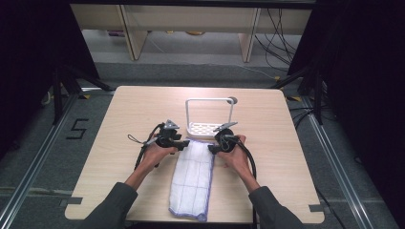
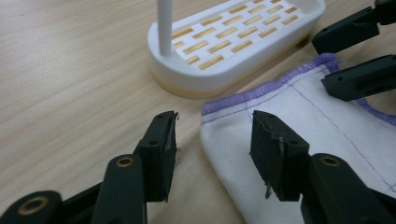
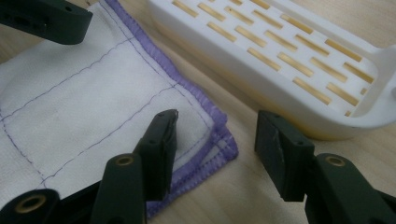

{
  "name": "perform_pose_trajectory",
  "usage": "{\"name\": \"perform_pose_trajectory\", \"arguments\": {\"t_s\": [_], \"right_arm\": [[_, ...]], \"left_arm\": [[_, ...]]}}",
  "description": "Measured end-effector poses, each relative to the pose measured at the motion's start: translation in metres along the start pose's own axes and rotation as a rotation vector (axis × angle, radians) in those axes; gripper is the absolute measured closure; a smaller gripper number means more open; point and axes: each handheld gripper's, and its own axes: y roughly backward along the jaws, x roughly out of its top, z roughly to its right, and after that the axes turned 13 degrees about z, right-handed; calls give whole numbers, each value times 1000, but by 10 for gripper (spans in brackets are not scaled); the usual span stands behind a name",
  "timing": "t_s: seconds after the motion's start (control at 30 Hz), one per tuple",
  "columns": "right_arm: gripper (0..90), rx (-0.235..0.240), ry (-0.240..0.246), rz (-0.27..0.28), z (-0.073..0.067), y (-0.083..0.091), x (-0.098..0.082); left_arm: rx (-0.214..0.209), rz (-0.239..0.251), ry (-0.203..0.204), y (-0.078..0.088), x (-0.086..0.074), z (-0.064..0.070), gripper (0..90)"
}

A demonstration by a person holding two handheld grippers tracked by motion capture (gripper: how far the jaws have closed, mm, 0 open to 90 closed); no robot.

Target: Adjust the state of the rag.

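Note:
A folded white cloth (image 1: 192,176) with purple stitching and hem lies lengthwise on the wooden table (image 1: 124,124), reaching from the front edge toward a white slotted rack (image 1: 204,128) with a tall hoop handle. My left gripper (image 1: 184,143) sits at the cloth's far left corner (image 2: 212,109), open, jaws straddling that corner just above the table. My right gripper (image 1: 211,147) is open at the far right corner (image 3: 223,140), one jaw over the cloth, the other over bare wood beside the rack (image 3: 299,60). The right gripper's jaws (image 2: 355,51) also appear in the left gripper view.
The rack stands just behind the cloth's far edge, close to both grippers. Bare tabletop lies to either side of the cloth. Beyond the table are a grey floor, cables (image 1: 279,33) and wooden furniture legs (image 1: 136,38); dark curtains flank the sides.

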Motion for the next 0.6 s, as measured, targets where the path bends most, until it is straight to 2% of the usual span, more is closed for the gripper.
{"name": "perform_pose_trajectory", "arguments": {"t_s": [0.03,0.07,0.13,0.17,0.2,0.23,0.27,0.3,0.33,0.4,0.47,0.5,0.53,0.57,0.6], "right_arm": [[493,-12,7,-2,0,-1,-1],[493,-1,-24,1,-3,-1,-1],[499,-9,-12,0,-4,-1,-1],[501,-9,-7,2,-3,-1,-1],[511,-21,-29,6,-6,-1,-3],[511,-21,-29,6,-6,-1,-3],[523,-35,2,18,-4,-1,-5],[523,-35,2,18,-4,-1,-5],[530,-27,-24,13,-5,1,-5],[556,-15,-29,14,-6,1,-5],[638,1,-37,32,-8,0,-6],[676,7,-35,23,-7,2,-6],[753,21,-33,47,-7,0,-7],[804,51,-25,46,-6,0,-7],[834,67,-52,41,-9,1,-7]], "left_arm": [[-9,-8,-15,-1,0,1,514],[-3,-16,-15,-2,0,2,519],[5,-15,-19,-4,-1,2,542],[-6,-20,-28,-6,-1,2,542],[-11,-14,-19,-7,-2,3,577],[-11,-14,-19,-7,-2,3,598],[-15,-16,-33,-8,-2,4,635],[-21,-20,-42,-8,-2,5,635],[-19,-24,-56,-8,-2,6,667],[-27,-26,-66,-8,-3,6,724],[-21,-23,-62,-6,-4,5,784],[-25,-14,-51,-5,-5,4,798],[-30,-9,-46,-4,-5,4,820],[-27,9,-32,0,-7,4,834],[-36,23,-28,5,-8,4,850]]}}
